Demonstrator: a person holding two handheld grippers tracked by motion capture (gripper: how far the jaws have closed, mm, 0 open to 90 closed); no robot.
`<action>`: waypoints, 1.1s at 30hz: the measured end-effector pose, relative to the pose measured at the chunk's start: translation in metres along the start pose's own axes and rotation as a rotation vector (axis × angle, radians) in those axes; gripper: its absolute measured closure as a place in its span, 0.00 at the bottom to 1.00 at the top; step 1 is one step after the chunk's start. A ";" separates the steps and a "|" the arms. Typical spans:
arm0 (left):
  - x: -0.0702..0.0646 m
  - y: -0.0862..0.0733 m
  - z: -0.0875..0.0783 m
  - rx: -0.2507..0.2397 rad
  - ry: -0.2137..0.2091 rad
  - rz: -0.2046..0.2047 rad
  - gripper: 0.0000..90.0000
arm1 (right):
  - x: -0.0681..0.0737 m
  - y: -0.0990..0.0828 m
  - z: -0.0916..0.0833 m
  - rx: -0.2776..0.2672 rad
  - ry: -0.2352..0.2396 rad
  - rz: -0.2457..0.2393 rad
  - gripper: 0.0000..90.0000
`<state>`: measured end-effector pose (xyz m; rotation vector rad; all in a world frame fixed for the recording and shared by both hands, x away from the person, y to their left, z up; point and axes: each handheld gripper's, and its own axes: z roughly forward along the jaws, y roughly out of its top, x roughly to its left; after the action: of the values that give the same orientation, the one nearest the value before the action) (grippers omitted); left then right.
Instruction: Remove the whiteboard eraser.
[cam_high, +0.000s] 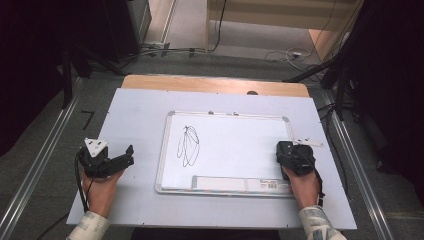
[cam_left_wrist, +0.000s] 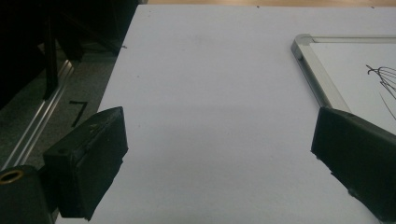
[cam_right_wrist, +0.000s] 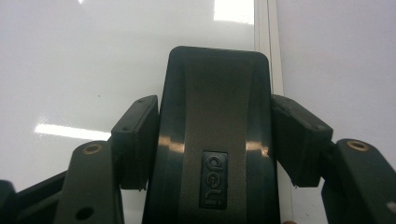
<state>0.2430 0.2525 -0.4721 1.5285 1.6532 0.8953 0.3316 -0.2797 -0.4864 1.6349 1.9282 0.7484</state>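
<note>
A white board (cam_high: 235, 145) in a silver frame lies flat mid-table, with a black looping scribble (cam_high: 188, 146) on its left half. At the board's right edge my right gripper (cam_high: 289, 154) is shut on a black eraser (cam_right_wrist: 215, 107); both pads (cam_right_wrist: 136, 140) press its sides over the board surface (cam_right_wrist: 93, 70). My left gripper (cam_high: 129, 156) rests on the table left of the board. It stands open (cam_left_wrist: 219, 154) with nothing between the jaws. The board's corner (cam_left_wrist: 303, 44) and part of the scribble (cam_left_wrist: 385, 77) lie ahead and to its right.
A white sheet (cam_high: 140, 115) covers the table, with a wooden edge (cam_high: 215, 84) at the back. A long white strip with a barcode (cam_high: 235, 183) lies along the board's near edge. Small white bits (cam_high: 307, 142) sit right of the board. Metal rails and cables run on the floor.
</note>
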 end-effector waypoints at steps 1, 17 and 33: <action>0.001 0.000 0.001 0.001 0.000 -0.001 0.05 | 0.000 0.000 0.000 0.000 0.000 0.007 0.40; 0.004 -0.001 0.002 0.006 -0.002 -0.013 0.05 | 0.005 0.001 0.003 0.029 -0.034 0.028 0.41; 0.000 0.000 0.002 0.001 -0.013 -0.007 0.05 | 0.006 0.002 -0.003 0.003 -0.046 0.010 0.43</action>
<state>0.2443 0.2526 -0.4729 1.5250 1.6494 0.8786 0.3301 -0.2742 -0.4824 1.6506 1.8918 0.7059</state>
